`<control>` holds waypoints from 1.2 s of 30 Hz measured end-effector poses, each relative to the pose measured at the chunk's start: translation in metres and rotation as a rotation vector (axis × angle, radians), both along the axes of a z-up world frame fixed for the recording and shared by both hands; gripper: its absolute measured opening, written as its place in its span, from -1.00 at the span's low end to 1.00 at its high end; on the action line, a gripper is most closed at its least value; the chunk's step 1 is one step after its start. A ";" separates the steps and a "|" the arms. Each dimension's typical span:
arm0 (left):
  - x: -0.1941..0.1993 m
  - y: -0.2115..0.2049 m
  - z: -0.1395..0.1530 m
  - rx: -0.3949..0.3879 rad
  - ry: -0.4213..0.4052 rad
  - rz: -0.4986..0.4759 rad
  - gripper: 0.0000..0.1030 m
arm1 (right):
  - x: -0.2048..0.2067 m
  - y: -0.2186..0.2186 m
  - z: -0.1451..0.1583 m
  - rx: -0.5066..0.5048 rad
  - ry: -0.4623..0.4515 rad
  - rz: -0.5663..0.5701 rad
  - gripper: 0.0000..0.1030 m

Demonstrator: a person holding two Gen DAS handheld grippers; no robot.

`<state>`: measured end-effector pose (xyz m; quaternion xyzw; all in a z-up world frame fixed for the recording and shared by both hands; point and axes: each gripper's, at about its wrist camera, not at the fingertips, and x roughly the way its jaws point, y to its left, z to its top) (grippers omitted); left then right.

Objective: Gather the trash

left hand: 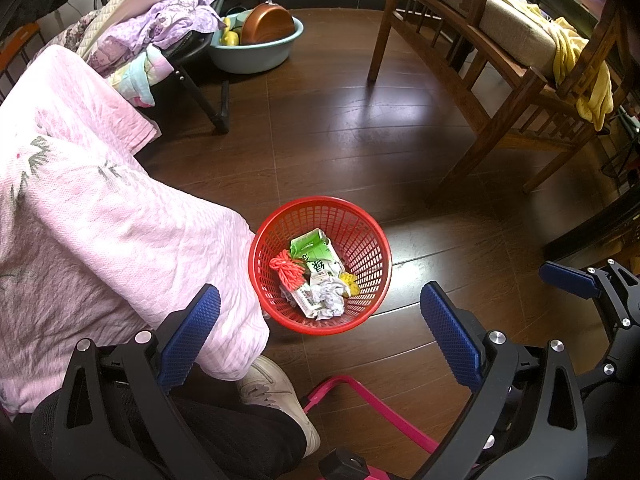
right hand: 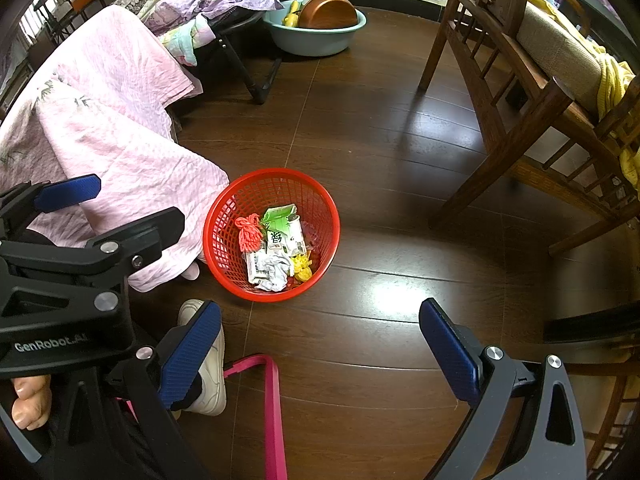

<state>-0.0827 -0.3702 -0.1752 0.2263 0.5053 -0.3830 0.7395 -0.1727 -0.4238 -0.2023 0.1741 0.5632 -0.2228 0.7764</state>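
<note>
So the red basket [left hand: 320, 264] sits on the dark wood floor [left hand: 360, 140] with the trash [left hand: 320, 276] inside, touching a pink blanket [left hand: 100, 220]. Left gripper [left hand: 320, 332] and right gripper [right hand: 320, 352] both hang spread, empty. A pink frame [right hand: 272, 408] and white shoe [right hand: 208, 376] lie below, a wooden chair [right hand: 520, 80] off right.

A pink blanket [left hand: 100, 216] drapes at the left, a teal basin [left hand: 256, 50] holding a brown pan [left hand: 267, 24] sits far on the dark wood floor [left hand: 360, 140], and a wooden bench [left hand: 500, 52] with a yellow cloth [left hand: 580, 68] stands right.
</note>
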 end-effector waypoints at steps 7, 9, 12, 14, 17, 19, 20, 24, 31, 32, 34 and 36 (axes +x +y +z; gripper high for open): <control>0.000 0.004 0.004 -0.023 -0.003 0.001 0.87 | 0.000 -0.003 0.000 0.000 -0.001 0.000 0.89; -0.001 0.004 0.004 -0.025 -0.006 -0.001 0.87 | -0.001 -0.004 0.000 -0.001 -0.001 0.001 0.89; -0.001 0.003 0.005 -0.026 -0.003 -0.002 0.87 | -0.001 -0.004 0.000 0.000 -0.001 0.001 0.89; -0.001 0.002 0.005 -0.028 -0.001 -0.001 0.87 | -0.001 -0.004 0.000 0.000 0.000 0.001 0.89; -0.001 0.003 0.006 -0.036 -0.001 -0.001 0.87 | -0.001 -0.005 0.000 0.001 -0.001 0.000 0.89; -0.001 0.003 0.006 -0.039 0.000 -0.002 0.87 | -0.002 -0.006 0.000 0.001 -0.002 0.000 0.89; -0.001 0.003 0.007 -0.040 0.000 -0.003 0.87 | -0.002 -0.006 0.000 0.001 -0.002 0.001 0.89; -0.002 0.002 0.008 -0.042 0.001 -0.006 0.87 | -0.002 -0.007 0.000 0.001 -0.001 0.001 0.89; -0.002 0.004 0.013 -0.071 0.001 0.000 0.87 | -0.004 -0.008 -0.001 -0.001 -0.001 -0.001 0.89; -0.003 0.006 0.016 -0.089 0.004 0.001 0.87 | -0.005 -0.009 -0.002 -0.001 -0.001 -0.001 0.89; -0.004 0.010 0.023 -0.123 0.003 -0.003 0.87 | -0.005 -0.010 -0.002 -0.002 -0.002 -0.004 0.89; -0.006 0.011 0.028 -0.140 -0.006 -0.011 0.87 | -0.006 -0.010 -0.001 -0.003 -0.005 -0.006 0.89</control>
